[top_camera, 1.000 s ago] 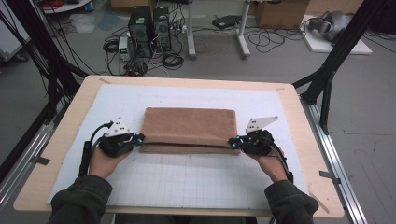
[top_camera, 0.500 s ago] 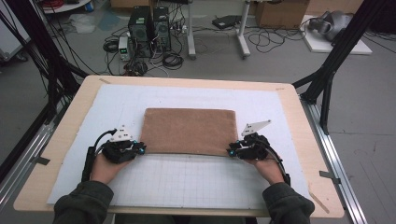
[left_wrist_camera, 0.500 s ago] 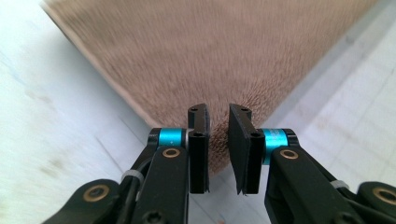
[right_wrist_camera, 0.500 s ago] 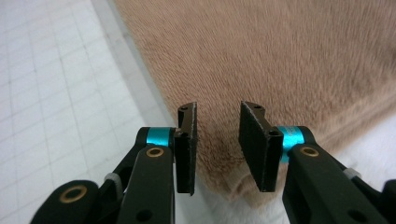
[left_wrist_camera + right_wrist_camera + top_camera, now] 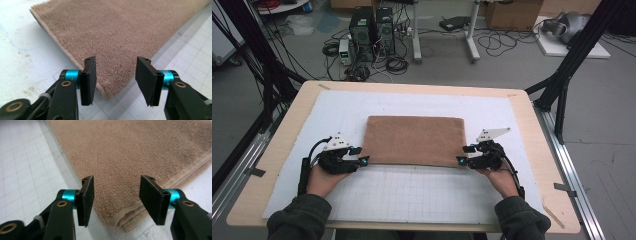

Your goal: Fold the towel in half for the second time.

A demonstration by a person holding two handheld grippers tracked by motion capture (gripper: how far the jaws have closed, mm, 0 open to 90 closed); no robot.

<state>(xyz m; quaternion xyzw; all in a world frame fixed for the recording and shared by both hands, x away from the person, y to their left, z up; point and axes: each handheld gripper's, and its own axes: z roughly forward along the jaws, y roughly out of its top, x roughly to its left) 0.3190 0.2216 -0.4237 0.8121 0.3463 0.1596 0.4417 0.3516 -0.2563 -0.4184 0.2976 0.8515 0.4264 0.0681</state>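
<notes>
A folded brown towel (image 5: 414,140) lies flat on the white grid mat (image 5: 412,195). My left gripper (image 5: 361,155) sits at the towel's near left corner, and its jaws have just been opening. In the left gripper view the towel (image 5: 120,32) has its corner between the parted pads of the left gripper (image 5: 116,72), which do not press on it. My right gripper (image 5: 463,154) sits at the near right corner, its jaws also just opened. In the right gripper view the layered corner of the towel (image 5: 130,150) lies between the spread pads of the right gripper (image 5: 116,192), untouched.
The mat covers a wooden table (image 5: 287,130) with metal rails along both sides. Black frame posts (image 5: 562,85) rise at the table's far corners. Beyond the far edge, computer towers (image 5: 372,25) and cables lie on the floor.
Both grippers went from shut on the towel's near corners to open, letting the corners go. The towel's near edge has settled flat. The hands have barely shifted.
</notes>
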